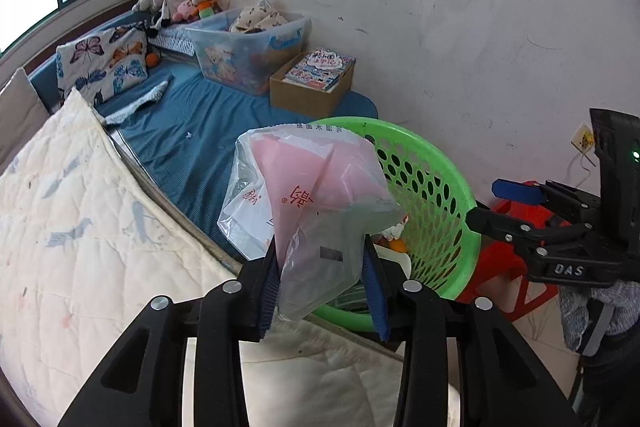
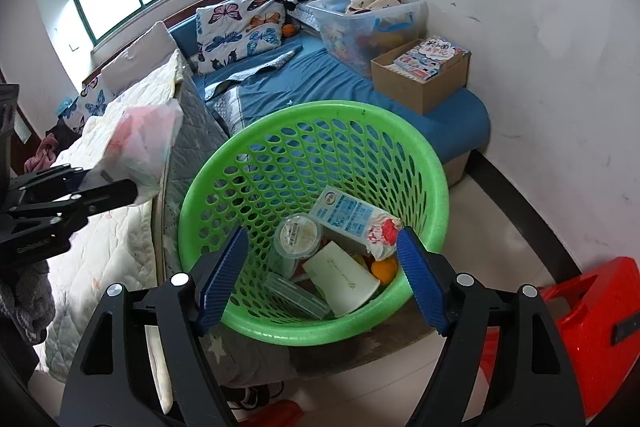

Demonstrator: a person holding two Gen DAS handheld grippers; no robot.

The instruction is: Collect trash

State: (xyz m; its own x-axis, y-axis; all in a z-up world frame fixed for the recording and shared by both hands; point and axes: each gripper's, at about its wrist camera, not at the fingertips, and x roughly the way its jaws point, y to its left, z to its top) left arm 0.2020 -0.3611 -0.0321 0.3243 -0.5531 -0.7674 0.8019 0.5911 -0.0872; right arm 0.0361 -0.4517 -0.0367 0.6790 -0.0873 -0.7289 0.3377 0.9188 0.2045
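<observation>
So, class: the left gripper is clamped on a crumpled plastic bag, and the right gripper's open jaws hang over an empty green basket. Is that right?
Not quite. The green basket is not empty: the right wrist view shows a carton, a lidded cup and other rubbish inside. The left gripper does clamp the plastic bag, and the right gripper is open above the basket.

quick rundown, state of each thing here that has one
left gripper: shut on the plastic bag
plastic bag: crumpled, held up beside the basket, not yet in
right gripper: open, nothing between the pads, over the basket
green basket: upright, partly filled
milk carton: lying in the basket
storage bin: lidless
</observation>
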